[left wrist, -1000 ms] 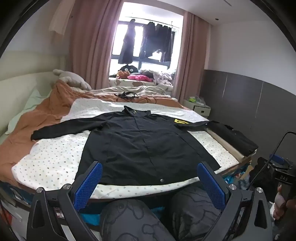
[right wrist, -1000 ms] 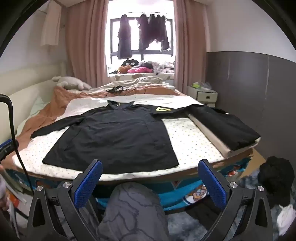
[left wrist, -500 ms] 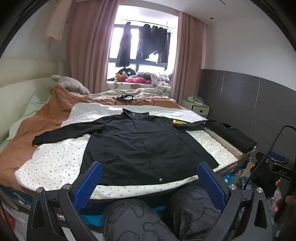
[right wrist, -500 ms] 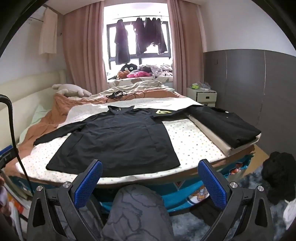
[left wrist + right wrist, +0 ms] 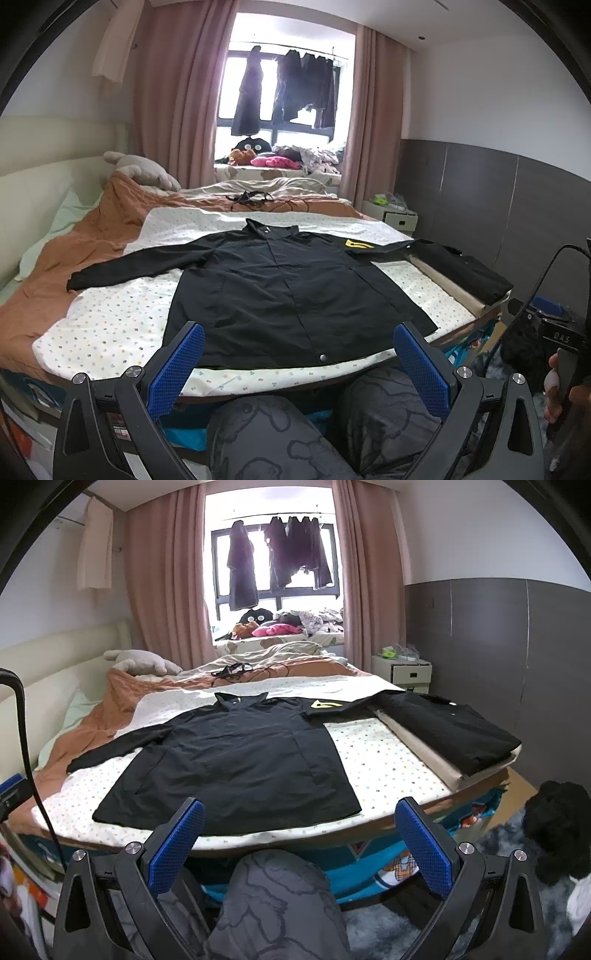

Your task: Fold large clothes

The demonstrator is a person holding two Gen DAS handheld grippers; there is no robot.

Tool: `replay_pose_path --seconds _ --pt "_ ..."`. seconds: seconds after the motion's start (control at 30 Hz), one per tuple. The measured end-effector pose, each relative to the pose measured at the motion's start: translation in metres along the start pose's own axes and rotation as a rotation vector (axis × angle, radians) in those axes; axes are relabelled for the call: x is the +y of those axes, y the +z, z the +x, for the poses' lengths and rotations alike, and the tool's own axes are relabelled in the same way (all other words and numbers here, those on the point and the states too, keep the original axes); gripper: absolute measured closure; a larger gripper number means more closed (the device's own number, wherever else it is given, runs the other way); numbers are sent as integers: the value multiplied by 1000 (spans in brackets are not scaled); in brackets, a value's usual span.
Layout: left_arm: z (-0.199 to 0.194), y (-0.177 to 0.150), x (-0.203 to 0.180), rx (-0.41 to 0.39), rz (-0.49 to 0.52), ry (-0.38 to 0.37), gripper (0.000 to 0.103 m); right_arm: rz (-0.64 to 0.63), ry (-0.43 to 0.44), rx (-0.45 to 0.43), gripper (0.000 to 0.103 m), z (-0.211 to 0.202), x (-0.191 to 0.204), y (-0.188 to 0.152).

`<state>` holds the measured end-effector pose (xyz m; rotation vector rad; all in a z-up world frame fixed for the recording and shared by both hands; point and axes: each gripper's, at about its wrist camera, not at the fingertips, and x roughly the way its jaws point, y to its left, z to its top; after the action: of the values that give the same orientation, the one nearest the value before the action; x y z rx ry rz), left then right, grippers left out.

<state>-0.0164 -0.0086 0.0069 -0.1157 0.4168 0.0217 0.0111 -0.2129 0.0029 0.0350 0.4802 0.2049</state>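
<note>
Black long-sleeved button-front jacket (image 5: 291,291) lies spread flat on the polka-dot white sheet (image 5: 110,325), collar toward the window (image 5: 280,92), hem nearest the grippers, sleeves stretched sideways. A yellow emblem (image 5: 357,243), unreadable, marks one shoulder. Left gripper (image 5: 299,363) and right gripper (image 5: 299,843) hover short of the hem, blue pads spread wide, empty.
</note>
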Motion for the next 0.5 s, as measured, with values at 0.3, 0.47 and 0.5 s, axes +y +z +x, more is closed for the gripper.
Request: replay_pose_path --seconds 0.3,0.47,0.5 --pt "-4 0 3 0 2 1 0 4 1 11 0 5 3 0" --pt "-4 0 4 1 -1 0 0 6 0 11 0 6 3 0" --pt "-5 1 5 1 1 1 0 7 0 12 0 6 3 0"
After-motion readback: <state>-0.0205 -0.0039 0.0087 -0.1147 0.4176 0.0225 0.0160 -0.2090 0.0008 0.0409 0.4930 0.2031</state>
